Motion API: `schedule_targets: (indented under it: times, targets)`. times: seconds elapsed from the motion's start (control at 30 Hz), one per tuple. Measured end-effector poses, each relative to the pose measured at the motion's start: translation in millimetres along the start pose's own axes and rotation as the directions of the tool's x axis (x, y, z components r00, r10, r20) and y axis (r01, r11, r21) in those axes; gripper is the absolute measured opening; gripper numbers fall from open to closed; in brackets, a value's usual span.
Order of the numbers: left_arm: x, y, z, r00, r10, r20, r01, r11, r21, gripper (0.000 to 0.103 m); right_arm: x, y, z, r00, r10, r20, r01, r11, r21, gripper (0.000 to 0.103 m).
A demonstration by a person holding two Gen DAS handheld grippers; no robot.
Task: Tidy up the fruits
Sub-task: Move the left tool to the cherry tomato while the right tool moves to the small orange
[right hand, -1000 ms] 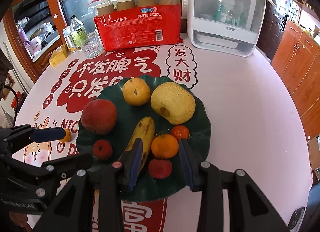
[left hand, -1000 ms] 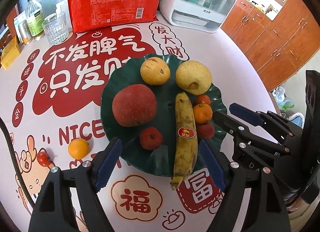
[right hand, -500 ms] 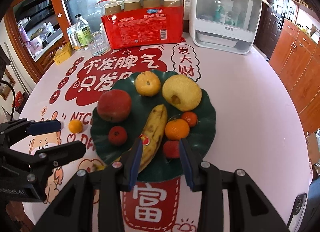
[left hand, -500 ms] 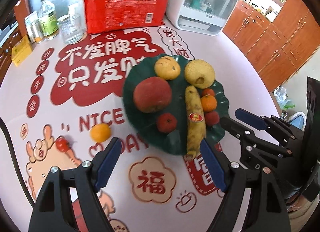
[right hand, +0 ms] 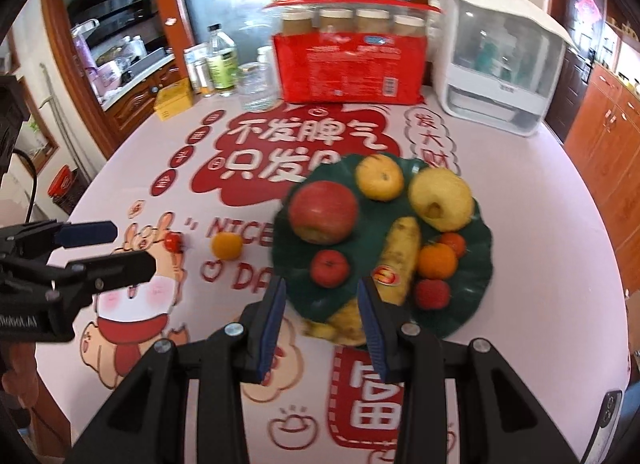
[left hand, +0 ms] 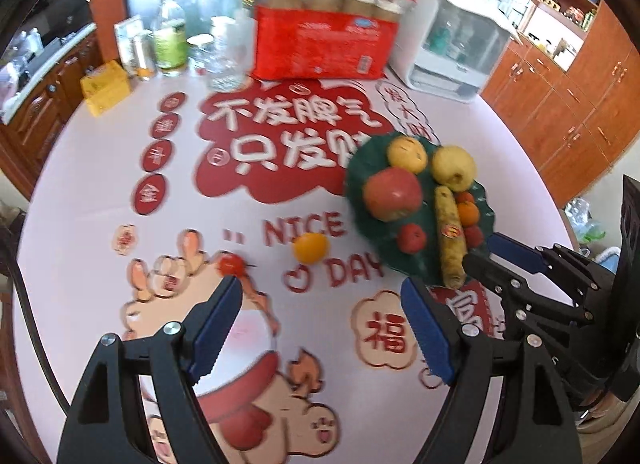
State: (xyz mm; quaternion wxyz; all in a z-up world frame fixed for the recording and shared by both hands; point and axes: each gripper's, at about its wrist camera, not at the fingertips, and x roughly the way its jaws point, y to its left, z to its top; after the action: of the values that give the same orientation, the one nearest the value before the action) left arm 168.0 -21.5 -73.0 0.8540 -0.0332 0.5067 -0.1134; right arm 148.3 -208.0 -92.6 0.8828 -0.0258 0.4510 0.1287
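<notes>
Worktop with printed cloth, both claws pulled back from the plate.

Our left claw [left hand: 320,328] spread, right claw [right hand: 322,320] narrow, both empty; they've retreated. Green plate [right hand: 476,288] full; small orange [left hand: 310,248] and cherry tomato [left hand: 230,264] remain outside.

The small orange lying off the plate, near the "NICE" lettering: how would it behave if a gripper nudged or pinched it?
The small orange looks round and sits alone on the flat tablecloth, so a nudge would probably roll it. It appears firm and light, likely an easy pinch, though its curved skin might slip.
</notes>
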Motion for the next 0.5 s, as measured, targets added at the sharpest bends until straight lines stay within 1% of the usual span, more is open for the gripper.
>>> schedule_targets:
  times: [0.23,0.4,0.5]
  targets:
    - [-9,37,1,0.996,0.072,0.048,-0.071,0.997,-0.025,0.081,8,39,13,0.999,0.053,0.012,-0.052,0.997,-0.064,0.038]
    - [-1,56,0,0.993,0.109,0.040,-0.107,0.994,-0.037,0.081,22,63,22,0.996,0.092,0.012,-0.090,0.990,-0.106,0.038]
    - [8,65,-1,0.992,0.120,0.025,-0.119,0.992,-0.049,0.081,33,71,25,0.995,0.102,0.001,-0.101,0.988,-0.119,0.038]
